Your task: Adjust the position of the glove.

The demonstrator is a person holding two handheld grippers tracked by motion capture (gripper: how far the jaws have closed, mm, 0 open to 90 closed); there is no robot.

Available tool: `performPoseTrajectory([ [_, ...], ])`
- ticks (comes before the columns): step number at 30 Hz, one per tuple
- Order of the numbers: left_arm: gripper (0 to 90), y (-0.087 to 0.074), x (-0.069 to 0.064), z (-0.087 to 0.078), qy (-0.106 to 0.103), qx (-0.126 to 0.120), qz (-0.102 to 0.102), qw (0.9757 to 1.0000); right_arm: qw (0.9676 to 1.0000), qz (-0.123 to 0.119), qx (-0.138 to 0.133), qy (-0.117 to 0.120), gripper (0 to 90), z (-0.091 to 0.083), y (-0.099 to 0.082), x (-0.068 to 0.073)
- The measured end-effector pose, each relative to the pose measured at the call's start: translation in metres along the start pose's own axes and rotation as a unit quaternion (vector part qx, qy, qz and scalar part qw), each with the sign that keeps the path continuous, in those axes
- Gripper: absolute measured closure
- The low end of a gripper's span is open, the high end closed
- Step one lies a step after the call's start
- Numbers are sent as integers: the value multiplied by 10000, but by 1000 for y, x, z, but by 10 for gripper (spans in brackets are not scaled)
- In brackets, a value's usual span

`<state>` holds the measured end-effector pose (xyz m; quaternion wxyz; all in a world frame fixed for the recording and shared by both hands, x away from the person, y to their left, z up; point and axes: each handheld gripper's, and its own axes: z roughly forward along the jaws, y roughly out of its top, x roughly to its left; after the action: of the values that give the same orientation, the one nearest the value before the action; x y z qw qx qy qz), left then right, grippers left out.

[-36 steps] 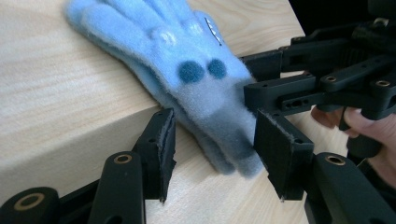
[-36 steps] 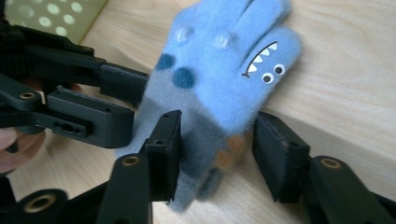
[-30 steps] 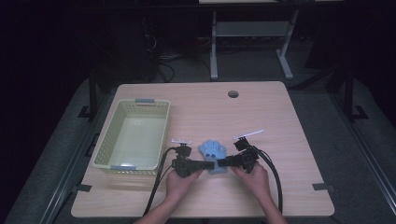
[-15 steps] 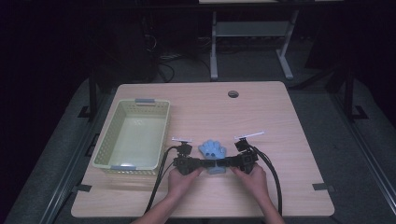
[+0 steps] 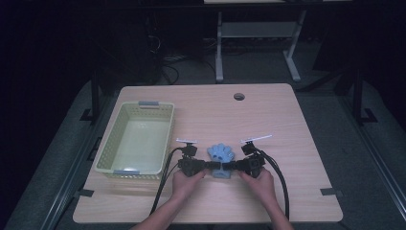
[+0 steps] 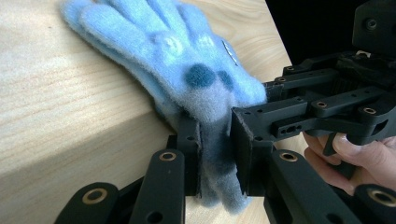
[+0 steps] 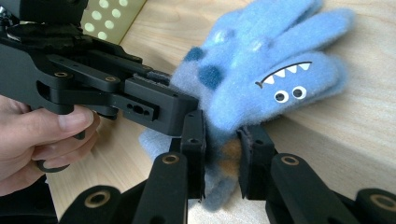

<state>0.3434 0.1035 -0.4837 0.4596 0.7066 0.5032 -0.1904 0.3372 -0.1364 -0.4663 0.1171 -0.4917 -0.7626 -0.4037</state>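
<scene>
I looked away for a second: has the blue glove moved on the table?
No. The glove lies at the same spot right of the basket. Both grippers' jaws have just been closing on its cuff: left gripper, right gripper.

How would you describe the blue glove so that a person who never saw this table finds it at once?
On the wooden table, look right of the pale green basket, near the front edge. The glove lies there with its cuff pinched between the left gripper and the right gripper. It is fuzzy light blue with a toothy monster face.
</scene>
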Motion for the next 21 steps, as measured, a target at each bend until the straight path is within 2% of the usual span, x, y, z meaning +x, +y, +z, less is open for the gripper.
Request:
performPoseTrajectory([
  [12, 746, 1, -2, -2, -91, 0, 30, 10000, 10000, 7, -9, 0, 762, -3, 0, 5],
  [21, 745, 4, -10, -7, -167, -72, 123, 9998, 9999, 9, -129, 55, 766, -11, 2, 8],
])
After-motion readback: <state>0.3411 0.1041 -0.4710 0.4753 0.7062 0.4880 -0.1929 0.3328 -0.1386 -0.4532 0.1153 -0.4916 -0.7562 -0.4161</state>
